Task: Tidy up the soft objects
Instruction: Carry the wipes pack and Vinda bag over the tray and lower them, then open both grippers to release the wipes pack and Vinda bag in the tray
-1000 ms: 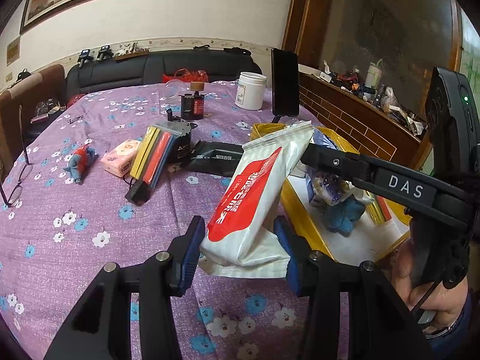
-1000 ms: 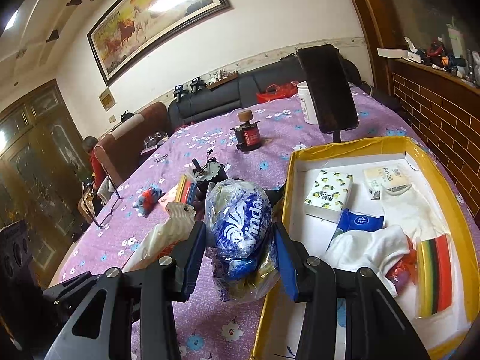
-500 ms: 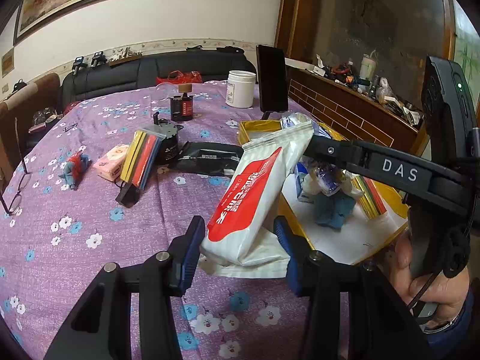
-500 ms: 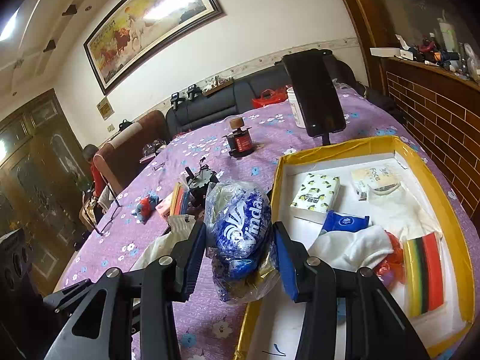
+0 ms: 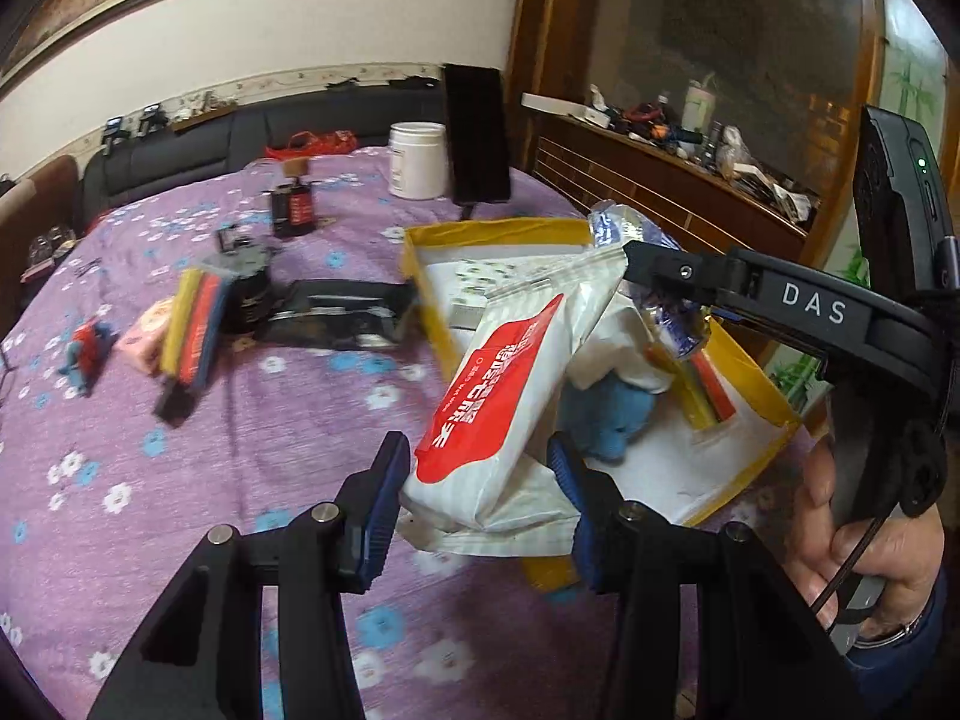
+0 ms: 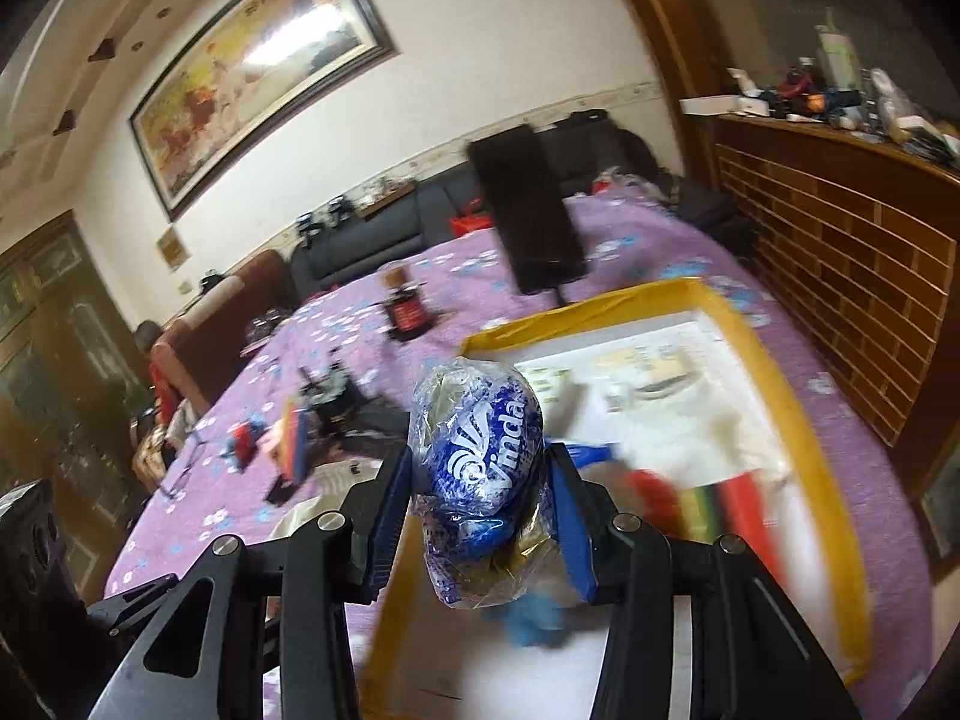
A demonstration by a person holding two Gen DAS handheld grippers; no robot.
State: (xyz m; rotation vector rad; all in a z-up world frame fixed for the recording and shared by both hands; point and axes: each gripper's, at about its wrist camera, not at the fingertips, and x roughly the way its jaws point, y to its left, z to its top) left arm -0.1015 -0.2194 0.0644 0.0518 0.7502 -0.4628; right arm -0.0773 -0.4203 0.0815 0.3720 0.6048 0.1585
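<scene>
- white-and-red soft plastic wipes pack [image 5: 510,408]: smooth film, slight sheen, crinkled at the sealed ends
- blue-and-clear crinkly plastic tissue bag [image 6: 480,468]: really glossy, wrinkled all over
- left gripper [image 5: 480,468] and right gripper [image 6: 483,492]: matt black hard plastic, shiny metal pins, ribbed blue rubbery-looking pads [image 5: 387,489]
- purple floral cloth tablecloth [image 5: 180,480]: matt, soft weave
- yellow-rimmed cardboard box [image 6: 798,414]: dull paper surface, white inside
- fuzzy blue plush toy [image 5: 612,420]
- white plastic jar [image 5: 417,159]: smooth, semi-gloss

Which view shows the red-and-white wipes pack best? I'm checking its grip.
The left wrist view: the wipes pack sits clamped in the left gripper. The right wrist view shows no recognizable part of it.
</scene>
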